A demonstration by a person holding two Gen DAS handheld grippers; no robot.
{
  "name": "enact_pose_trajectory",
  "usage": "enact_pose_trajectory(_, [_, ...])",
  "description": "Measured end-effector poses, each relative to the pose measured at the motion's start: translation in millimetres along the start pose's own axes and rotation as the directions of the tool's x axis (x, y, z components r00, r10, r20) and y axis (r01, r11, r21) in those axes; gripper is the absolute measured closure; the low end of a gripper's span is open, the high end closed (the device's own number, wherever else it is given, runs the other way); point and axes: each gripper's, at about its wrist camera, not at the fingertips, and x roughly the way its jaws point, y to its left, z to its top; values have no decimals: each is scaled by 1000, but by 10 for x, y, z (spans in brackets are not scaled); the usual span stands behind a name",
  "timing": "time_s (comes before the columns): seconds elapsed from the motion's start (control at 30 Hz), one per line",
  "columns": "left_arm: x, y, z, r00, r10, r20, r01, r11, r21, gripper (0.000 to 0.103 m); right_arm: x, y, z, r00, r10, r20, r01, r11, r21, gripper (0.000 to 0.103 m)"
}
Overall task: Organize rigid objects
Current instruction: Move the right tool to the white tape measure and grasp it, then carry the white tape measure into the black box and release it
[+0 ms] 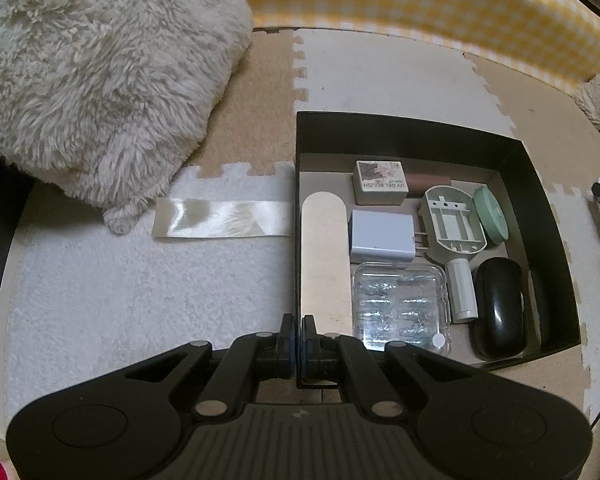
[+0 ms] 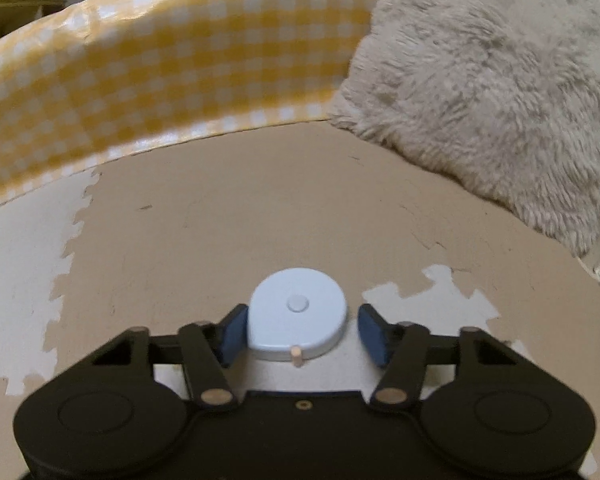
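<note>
A black box (image 1: 548,216) on the floor holds a nail file (image 1: 324,256), a white charger (image 1: 380,236), a UV gel polish box (image 1: 380,184), a clear plastic case (image 1: 400,304), a white cylinder (image 1: 462,292), a black mouse (image 1: 498,304) and a green device (image 1: 454,220). My left gripper (image 1: 298,324) is shut on the box's near-left wall. In the right wrist view a round pale-blue tape measure (image 2: 296,312) lies on the foam mat between my fingers. My right gripper (image 2: 300,328) is open around it, the pads apart from its sides.
A fluffy cream cushion (image 1: 96,80) lies at the left, and another (image 2: 500,92) at the right of the right view. A satin ribbon strip (image 1: 220,218) lies on a white rug (image 1: 120,300). A yellow checked wall (image 2: 160,60) runs behind.
</note>
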Motion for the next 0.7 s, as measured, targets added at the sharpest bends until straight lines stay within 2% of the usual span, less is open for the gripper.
enact_pose_trajectory(0.27, [-4,-3,-5,1000,1,-1,-1,1000,2,101,-103,71,-38,999,2,-34,-2,1000,-17,50])
enact_pose_trajectory(0.4, [-5,-1,-8,1000,-1,-1,1,1000,0,101,-191,166,-23,997,34,-75,-36,999,-26,50])
enact_pose_trajectory(0.57, [-6,5,-19,1000,-2,0,2,1000,0,101,-510,413,76,989,143,-41,-146,988,-59,50])
enact_pose_trajectory(0.7, [-7,5,-22,1000,-2,0,2,1000,-1,101,-820,653,129,964,265,-25,-266,959,-94,50])
